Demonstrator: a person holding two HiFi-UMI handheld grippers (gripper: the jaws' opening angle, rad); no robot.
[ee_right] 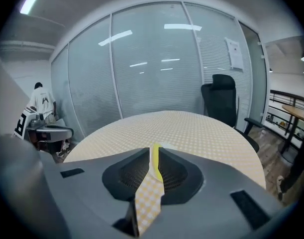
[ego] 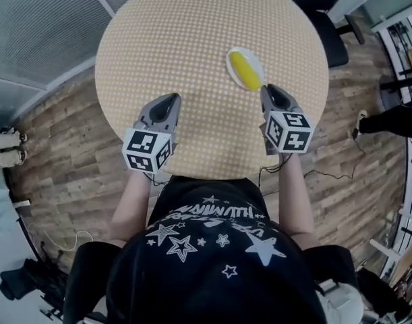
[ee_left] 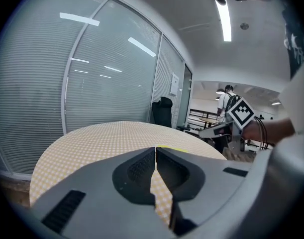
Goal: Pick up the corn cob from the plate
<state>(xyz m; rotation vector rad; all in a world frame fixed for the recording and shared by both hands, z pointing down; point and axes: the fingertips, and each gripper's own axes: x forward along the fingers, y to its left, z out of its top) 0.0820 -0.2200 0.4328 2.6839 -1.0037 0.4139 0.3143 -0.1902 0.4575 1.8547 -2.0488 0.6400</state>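
Yellow corn cob [ego: 245, 71] on plate [ego: 230, 58] | left gripper [ego: 172, 98] closed | right gripper [ego: 268, 88] closed

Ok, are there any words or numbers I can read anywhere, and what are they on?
Nothing reads clearly.
T-shirt: white letters among stars, upside down and warped, unreadable.
Marker cubes: black-and-white squares only, no words.
Sheet on the glass wall: too small to read.

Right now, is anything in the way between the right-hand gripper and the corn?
Nothing visible. The right gripper is close beside the plate holding the corn cob, with only bare table around them. Its jaws are shut, though.
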